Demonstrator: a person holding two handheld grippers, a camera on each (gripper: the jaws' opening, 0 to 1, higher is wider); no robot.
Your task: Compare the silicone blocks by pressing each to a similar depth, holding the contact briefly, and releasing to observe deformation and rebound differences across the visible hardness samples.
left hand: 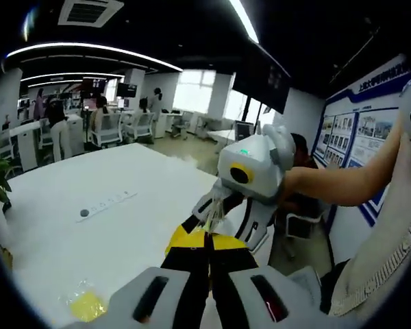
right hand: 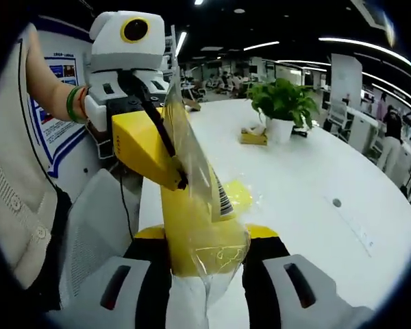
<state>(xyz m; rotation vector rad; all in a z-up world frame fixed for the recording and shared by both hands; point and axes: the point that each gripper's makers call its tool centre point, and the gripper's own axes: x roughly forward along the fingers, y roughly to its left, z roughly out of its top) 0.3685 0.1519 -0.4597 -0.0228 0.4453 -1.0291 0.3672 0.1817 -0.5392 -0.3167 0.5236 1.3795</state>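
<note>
Right gripper view: the white bench (right hand: 315, 178) carries a potted plant (right hand: 282, 106) near its far edge. Above its near edge, both grippers hold a clear bag (right hand: 205, 199) of yellow blocks: right gripper (right hand: 207, 257) fingers clamp its bottom, left gripper (right hand: 171, 171) fingers pinch higher. Another yellow bag (left hand: 87, 303) lies on the bench.

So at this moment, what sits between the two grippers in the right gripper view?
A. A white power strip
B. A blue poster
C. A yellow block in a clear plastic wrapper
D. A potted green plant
C: the yellow block in a clear plastic wrapper stands up from the right gripper, whose jaws are closed on it, while the left gripper pinches the wrapper's upper part; the potted green plant stands far back on the white table.
</note>
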